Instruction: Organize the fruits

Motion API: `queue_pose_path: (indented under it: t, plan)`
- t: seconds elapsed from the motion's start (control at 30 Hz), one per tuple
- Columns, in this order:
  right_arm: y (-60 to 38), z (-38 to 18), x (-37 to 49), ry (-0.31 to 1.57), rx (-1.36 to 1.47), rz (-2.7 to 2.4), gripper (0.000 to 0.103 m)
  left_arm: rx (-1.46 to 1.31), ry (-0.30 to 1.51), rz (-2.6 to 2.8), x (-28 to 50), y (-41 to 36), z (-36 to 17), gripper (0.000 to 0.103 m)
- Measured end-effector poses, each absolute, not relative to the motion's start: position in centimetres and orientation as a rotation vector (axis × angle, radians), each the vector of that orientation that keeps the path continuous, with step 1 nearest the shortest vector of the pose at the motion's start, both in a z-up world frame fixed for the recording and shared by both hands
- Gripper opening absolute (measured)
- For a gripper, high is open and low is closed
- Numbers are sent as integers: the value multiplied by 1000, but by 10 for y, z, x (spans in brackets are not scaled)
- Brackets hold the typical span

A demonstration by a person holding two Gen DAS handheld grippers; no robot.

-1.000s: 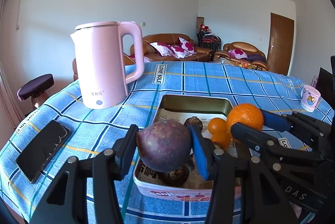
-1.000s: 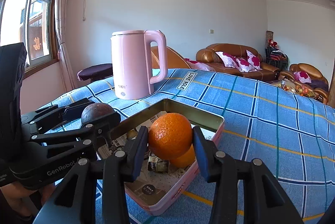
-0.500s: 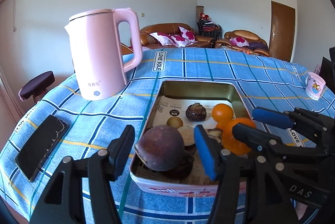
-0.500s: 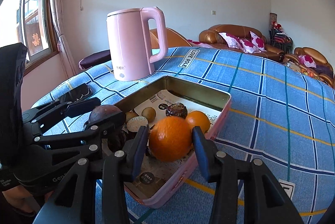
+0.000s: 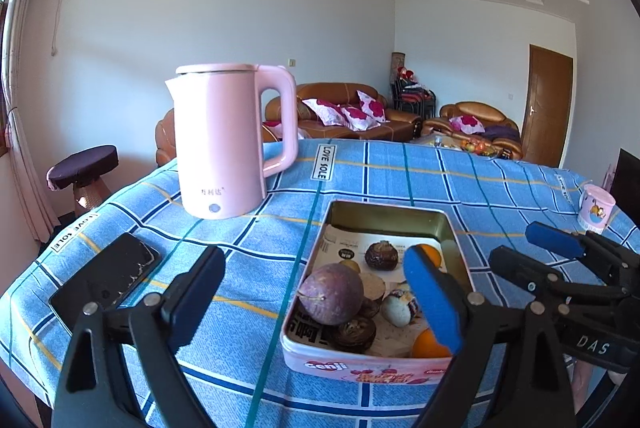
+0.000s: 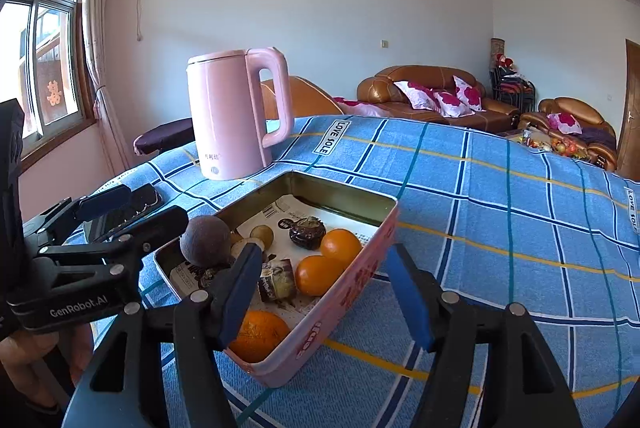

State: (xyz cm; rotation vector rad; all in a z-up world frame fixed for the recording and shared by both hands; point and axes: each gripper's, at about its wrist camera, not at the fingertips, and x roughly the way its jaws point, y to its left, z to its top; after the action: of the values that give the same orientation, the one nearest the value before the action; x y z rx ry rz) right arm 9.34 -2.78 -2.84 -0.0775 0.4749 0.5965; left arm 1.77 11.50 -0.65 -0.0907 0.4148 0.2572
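The tin (image 6: 362,274) on the table (image 6: 500,196) holds three oranges (image 6: 260,334) and one purple fruit (image 5: 331,294); the small brown pieces are perhaps four. The left tongs (image 5: 316,298) have just been opening and stand wide, with the purple fruit lying free between them. The right tongs (image 6: 324,302) have also been opening; the nearest orange lies just below their left finger, untouched.

- left wrist cam: low over the table's near edge, facing across it, tin (image 5: 360,362) close
- right wrist cam: same height, further right, angled left
- shared: tin (image 6: 304,348), kettle (image 5: 224,144), sofa
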Motion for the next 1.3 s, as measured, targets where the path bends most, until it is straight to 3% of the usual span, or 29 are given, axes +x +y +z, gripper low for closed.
queue_pose_path:
  t: [0.33,1.17,1.3]
  plan:
    - [-41,-5,74,386,-61,578,71,-93,357,273,3,112,10,97]
    - [-52,-4,68,368,-37,570,72,-60,362,257,4,93,13,97]
    - [-56,-4,67,365,-33,566,72,-50,362,262,4,91,14,101]
